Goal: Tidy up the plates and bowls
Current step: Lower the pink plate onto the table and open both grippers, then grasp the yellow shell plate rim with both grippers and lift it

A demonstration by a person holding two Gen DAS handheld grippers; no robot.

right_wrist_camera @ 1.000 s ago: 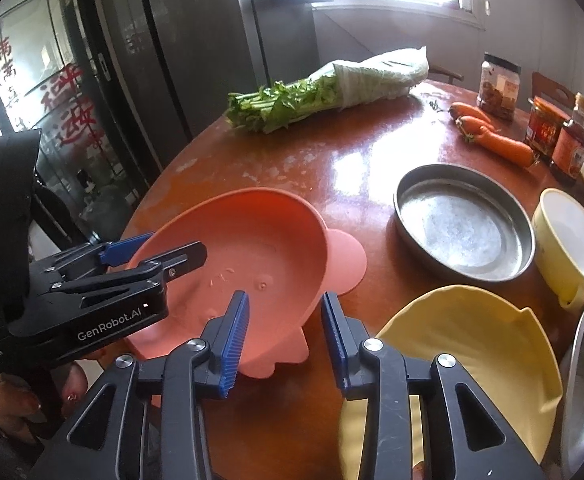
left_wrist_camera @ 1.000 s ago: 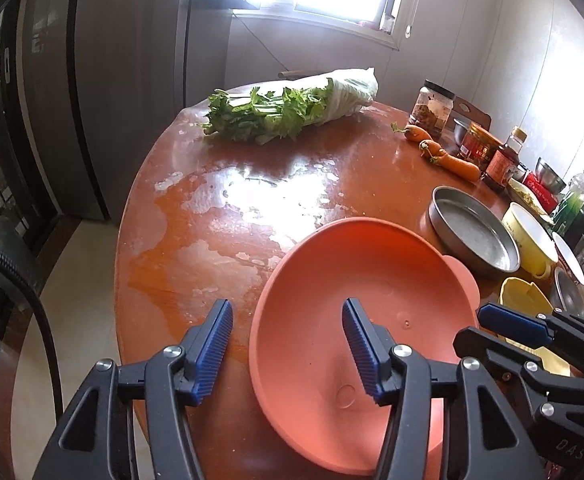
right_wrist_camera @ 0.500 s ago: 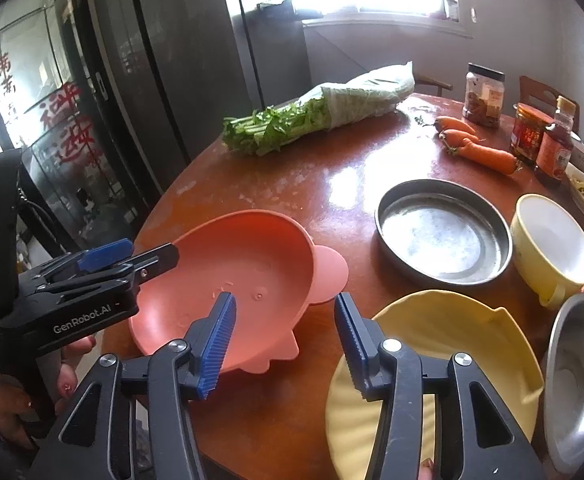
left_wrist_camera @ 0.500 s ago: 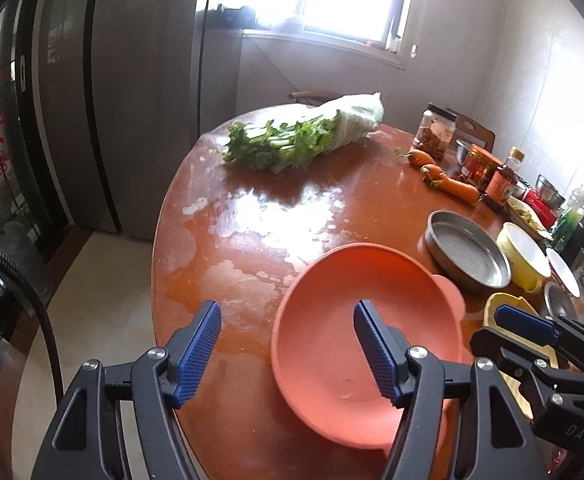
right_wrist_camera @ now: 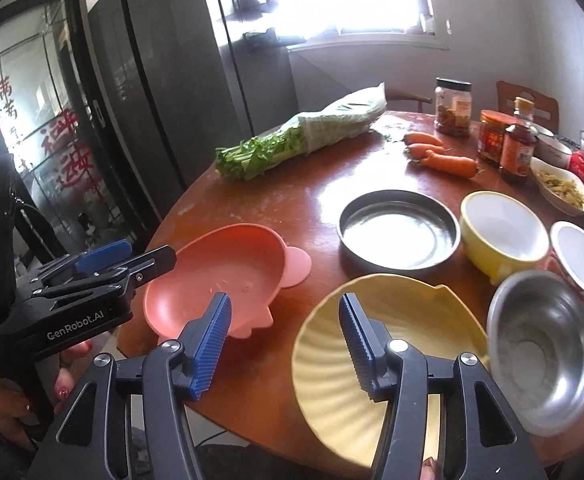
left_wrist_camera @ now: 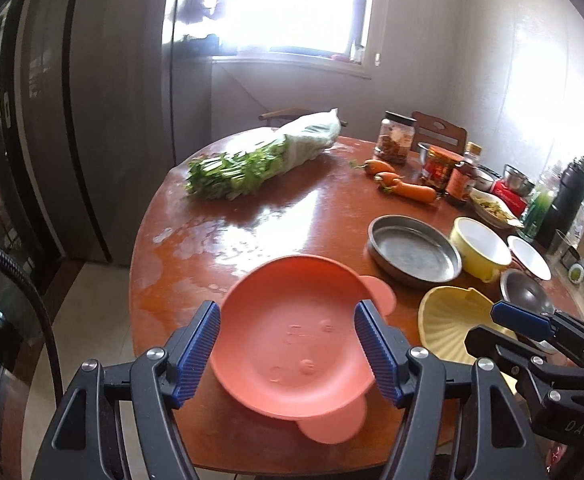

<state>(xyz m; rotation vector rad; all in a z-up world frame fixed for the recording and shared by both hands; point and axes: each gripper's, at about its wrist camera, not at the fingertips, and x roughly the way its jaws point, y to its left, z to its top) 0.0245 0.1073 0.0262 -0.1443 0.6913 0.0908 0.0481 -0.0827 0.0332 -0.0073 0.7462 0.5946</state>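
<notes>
**Both grippers released, pink plate under the left, yellow plate under the right**

My left gripper (left_wrist_camera: 287, 346) stands released, nothing between its pads; its jaws have just been opening, though they seem to have settled now; the pink plate (left_wrist_camera: 296, 336) lies flat on the table (left_wrist_camera: 219, 236) straight ahead and below, framed between the fingers but not touched. My right gripper (right_wrist_camera: 283, 344) is released too, jaws just been opening, empty; its left finger sits over the pink plate's near edge and its right finger over the yellow plate (right_wrist_camera: 392, 328), which lies just beside the pink one on the right. The pink plate runs long from its near ears to its far ear, roughly along the left gripper's line, so I judge the left hand nearer it and the right hand nearer the yellow one. Further out: a metal pan (right_wrist_camera: 398, 230), a yellow bowl (right_wrist_camera: 500, 232), a small white bowl (right_wrist_camera: 580, 256) and a steel bowl (right_wrist_camera: 544, 348), all separate; stacking has barely begun, I'd say.
</notes>
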